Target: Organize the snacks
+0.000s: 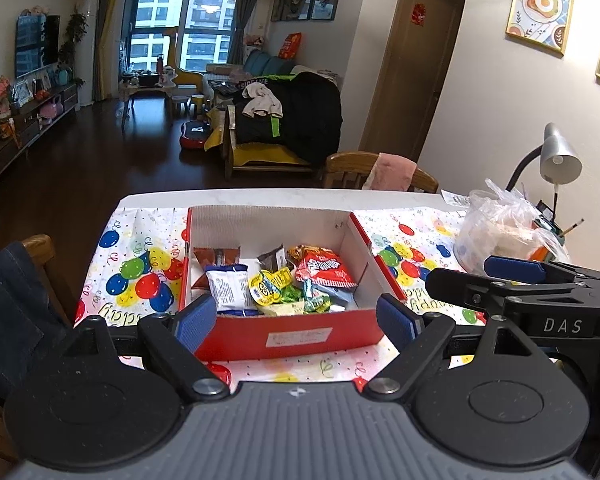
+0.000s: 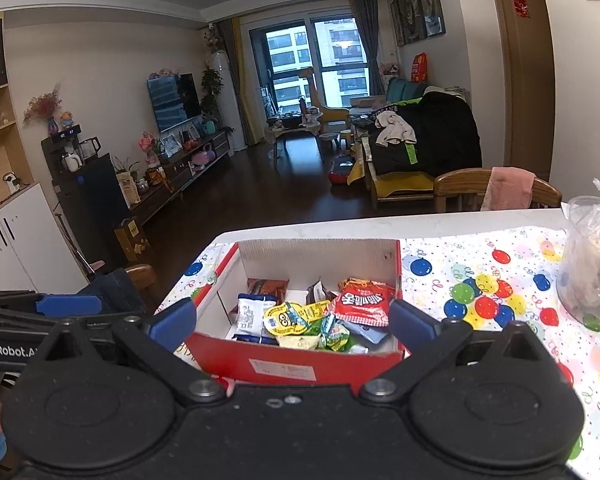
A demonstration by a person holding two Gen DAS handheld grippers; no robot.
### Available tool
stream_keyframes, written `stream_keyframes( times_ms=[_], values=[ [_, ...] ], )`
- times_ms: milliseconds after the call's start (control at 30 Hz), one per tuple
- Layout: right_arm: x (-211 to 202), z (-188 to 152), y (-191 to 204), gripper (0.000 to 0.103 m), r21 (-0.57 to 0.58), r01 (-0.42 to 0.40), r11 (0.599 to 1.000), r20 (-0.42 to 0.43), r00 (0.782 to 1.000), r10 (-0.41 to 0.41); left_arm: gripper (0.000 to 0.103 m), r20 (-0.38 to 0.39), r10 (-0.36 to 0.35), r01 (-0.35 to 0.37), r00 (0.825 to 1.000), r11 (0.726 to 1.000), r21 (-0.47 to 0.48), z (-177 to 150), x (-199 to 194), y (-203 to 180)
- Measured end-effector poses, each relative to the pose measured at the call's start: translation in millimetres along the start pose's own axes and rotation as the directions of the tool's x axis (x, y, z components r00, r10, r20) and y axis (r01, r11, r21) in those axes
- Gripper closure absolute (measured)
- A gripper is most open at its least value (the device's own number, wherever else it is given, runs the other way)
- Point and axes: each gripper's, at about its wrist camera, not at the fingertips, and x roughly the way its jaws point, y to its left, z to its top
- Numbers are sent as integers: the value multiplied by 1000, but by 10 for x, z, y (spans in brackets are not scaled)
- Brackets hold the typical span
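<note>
A red cardboard box (image 1: 300, 336) (image 2: 300, 364) with a white inside stands on the balloon-print tablecloth and holds several snacks: a red bag (image 1: 326, 270) (image 2: 364, 300), a white-blue packet (image 1: 228, 286) (image 2: 254, 314), a yellow cup lid (image 1: 266, 284) (image 2: 288, 316), brown packets (image 1: 216, 256) (image 2: 268, 286) and green sweets (image 1: 312, 300). My left gripper (image 1: 296, 322) is open and empty just before the box's near wall. My right gripper (image 2: 294, 320) is open and empty, also before the box. The right gripper shows at the right in the left wrist view (image 1: 520, 276).
A clear plastic bag of food (image 1: 500, 236) (image 2: 592, 264) sits at the table's right, with a grey desk lamp (image 1: 558, 156) behind it. Wooden chairs (image 1: 376, 174) (image 2: 496, 192) stand at the far edge and at the left (image 1: 32, 252). The tablecloth (image 1: 140, 272) covers the table.
</note>
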Motion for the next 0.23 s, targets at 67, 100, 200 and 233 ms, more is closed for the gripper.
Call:
stream_keyframes(
  times_ms=[67, 100, 200, 233],
  values=[
    [-41, -33, 23, 0, 5, 5, 1000, -1, 1000, -5, 15, -2, -7, 7, 1000, 1000, 0, -26, -32, 0],
    [-59, -49, 33, 0, 6, 8, 1000, -2, 1000, -8, 15, -3, -9, 9, 1000, 1000, -2, -37, -43, 0],
    [-114, -95, 68, 0, 6, 18, 1000, -3, 1000, -18, 15, -7, -21, 21, 1000, 1000, -5, -72, -81, 8],
    [-114, -95, 68, 0, 6, 18, 1000, -3, 1000, -18, 15, -10, -27, 27, 1000, 1000, -7, -83, -87, 10]
  ],
)
